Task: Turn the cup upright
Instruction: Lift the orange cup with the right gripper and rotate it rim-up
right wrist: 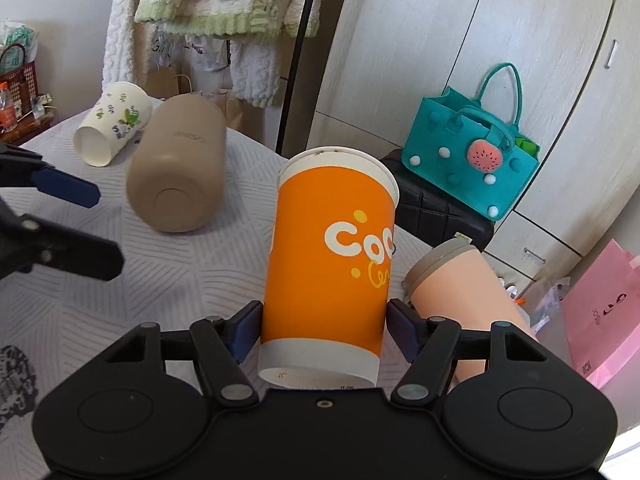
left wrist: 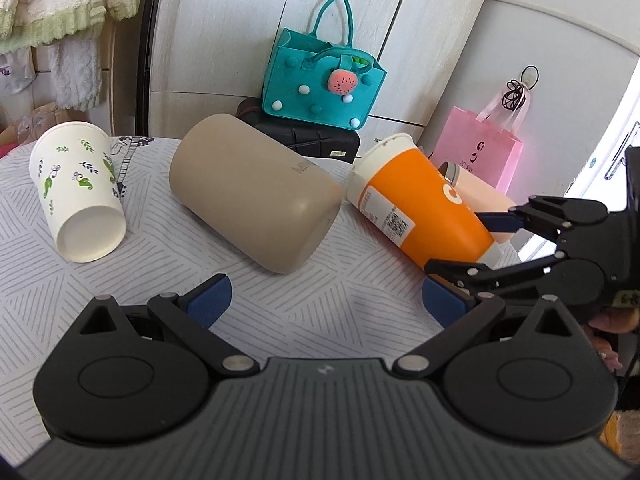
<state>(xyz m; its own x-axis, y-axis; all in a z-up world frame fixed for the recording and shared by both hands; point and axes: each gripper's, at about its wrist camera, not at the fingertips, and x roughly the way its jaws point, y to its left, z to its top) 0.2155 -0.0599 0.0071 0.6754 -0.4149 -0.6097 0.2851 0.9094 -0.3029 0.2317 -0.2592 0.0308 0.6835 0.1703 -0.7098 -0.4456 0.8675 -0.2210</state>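
A bedroom with pale wardrobes; a grey patterned table (left wrist: 120, 320) fills the foreground. Ahead of the left gripper (left wrist: 324, 300), whose jaws are spread around nothing, lie a tan bottle (left wrist: 252, 192) and a leaf-print cup (left wrist: 80, 188). The right gripper (right wrist: 322, 330) pinches the orange paper cup (right wrist: 332, 264) near its white base, rim pointing away and tilted. Judged mid-flip: next, rotate it base-down onto the table.

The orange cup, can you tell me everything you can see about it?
The orange cup looks like paper, with a white rim, a white band at its base, white and yellow lettering, and a printed label with a code. It lies tilted on its side over the grey patterned table, its mouth pointing away from the right tool. That tool's blue pads press both sides near the base. A peach tumbler lies beside it.
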